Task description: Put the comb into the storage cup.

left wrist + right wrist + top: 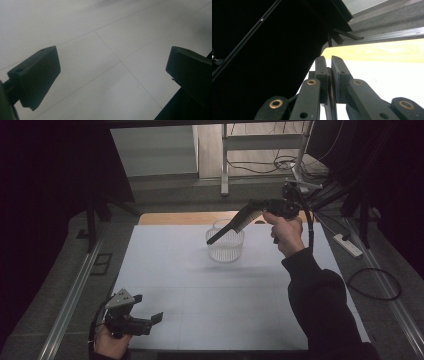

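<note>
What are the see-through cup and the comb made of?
The cup looks like clear plastic or glass: the white table shows through it, and its wall seems ribbed; which of the two I cannot tell. The comb, clamped in the right hand-held gripper, looks like plastic, with a dark matte handle and paler teeth, though the picture is too dim to be sure.

White tabletop [200,295], grey carpet floor [50,285], metal rails [70,295], black drapes both sides, dim light
</note>
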Demonstrator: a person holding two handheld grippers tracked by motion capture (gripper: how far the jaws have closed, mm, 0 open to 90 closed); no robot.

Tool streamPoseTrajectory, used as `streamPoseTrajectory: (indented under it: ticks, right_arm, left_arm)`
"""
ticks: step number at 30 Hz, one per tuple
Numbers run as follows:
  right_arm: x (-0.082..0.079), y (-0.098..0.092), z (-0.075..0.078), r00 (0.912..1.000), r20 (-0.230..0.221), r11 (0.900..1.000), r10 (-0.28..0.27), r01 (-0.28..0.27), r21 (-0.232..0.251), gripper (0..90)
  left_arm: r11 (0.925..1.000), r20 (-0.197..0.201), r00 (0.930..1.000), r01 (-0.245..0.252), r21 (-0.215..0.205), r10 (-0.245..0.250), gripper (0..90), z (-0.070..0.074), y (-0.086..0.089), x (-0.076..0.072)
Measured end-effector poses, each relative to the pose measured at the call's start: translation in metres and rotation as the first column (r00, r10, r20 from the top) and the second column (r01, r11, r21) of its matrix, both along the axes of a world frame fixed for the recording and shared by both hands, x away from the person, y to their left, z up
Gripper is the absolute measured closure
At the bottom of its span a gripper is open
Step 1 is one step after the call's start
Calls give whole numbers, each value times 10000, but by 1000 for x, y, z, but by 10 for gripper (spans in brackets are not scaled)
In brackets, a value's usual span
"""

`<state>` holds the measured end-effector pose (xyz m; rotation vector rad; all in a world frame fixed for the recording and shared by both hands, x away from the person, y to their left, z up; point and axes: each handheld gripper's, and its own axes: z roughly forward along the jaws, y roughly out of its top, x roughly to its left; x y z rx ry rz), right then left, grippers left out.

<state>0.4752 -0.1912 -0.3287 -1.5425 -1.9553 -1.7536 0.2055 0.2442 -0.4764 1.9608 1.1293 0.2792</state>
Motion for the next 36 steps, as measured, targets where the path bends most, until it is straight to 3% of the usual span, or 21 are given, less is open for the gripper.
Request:
streamPoseTrajectory:
  ticks: [13,36]
  right_arm:
    - [14,-6,-4,9978,92,9973,-651,653,-339,842]
    - [29,13,-27,9961,70,9907,-875,878,-1044,841]
  left_arm:
    - [10000,-27,10000,5,-4,-5,0,0,0,0]
    - [9999,-212,9996,-162,15,162,0,0,2,1]
